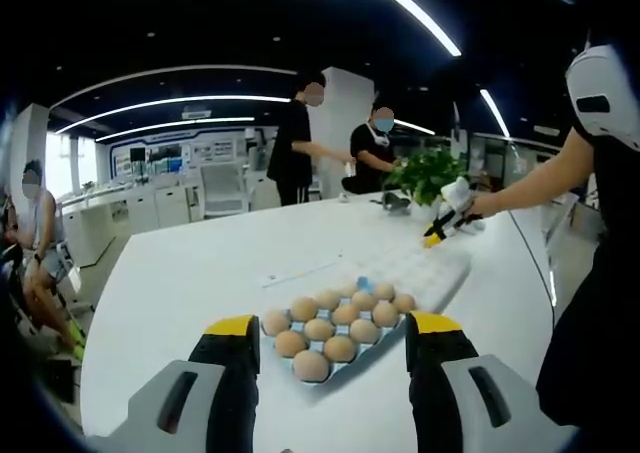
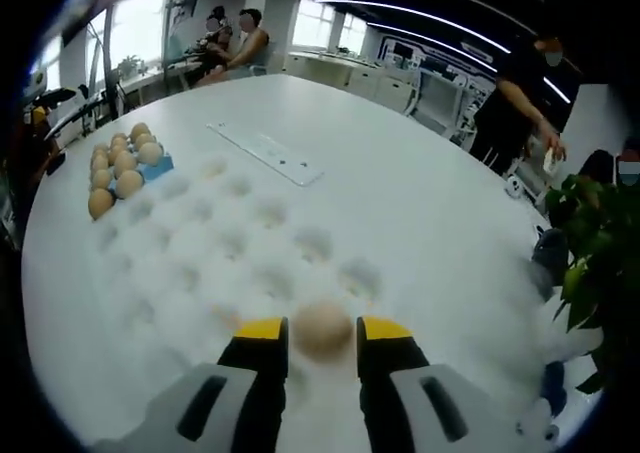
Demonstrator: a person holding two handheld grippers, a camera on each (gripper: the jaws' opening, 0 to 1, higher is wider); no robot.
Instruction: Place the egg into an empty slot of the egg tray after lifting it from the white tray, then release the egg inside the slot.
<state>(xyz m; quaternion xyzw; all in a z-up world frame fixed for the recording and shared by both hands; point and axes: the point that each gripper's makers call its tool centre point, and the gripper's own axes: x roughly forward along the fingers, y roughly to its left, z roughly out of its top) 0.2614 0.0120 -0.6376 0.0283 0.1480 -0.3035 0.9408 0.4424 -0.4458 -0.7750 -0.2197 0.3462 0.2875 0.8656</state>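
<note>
left hand-held gripper point(image 1: 333, 345) open, right point(image 2: 323, 341) clamped

Right hand-held gripper point(image 2: 323, 345) jaws cover the sides of the egg point(image 2: 322, 327), so contact can't be confirmed. The white tray point(image 2: 230, 243) is soft and washed out against the desk point(image 2: 420, 213); its edges are hard to trace. In the left gripper view, the left hand-held gripper point(image 1: 332, 335) hides the near corners of the egg tray point(image 1: 352, 365). Small blue item point(image 1: 364, 283) behind the eggs is too small to identify. The plant point(image 2: 598, 263) is cut by the frame edge.

Open-plan office or lab: long white table point(image 1: 200, 273), ceiling light strips point(image 1: 180, 101), desks point(image 1: 150, 208).
</note>
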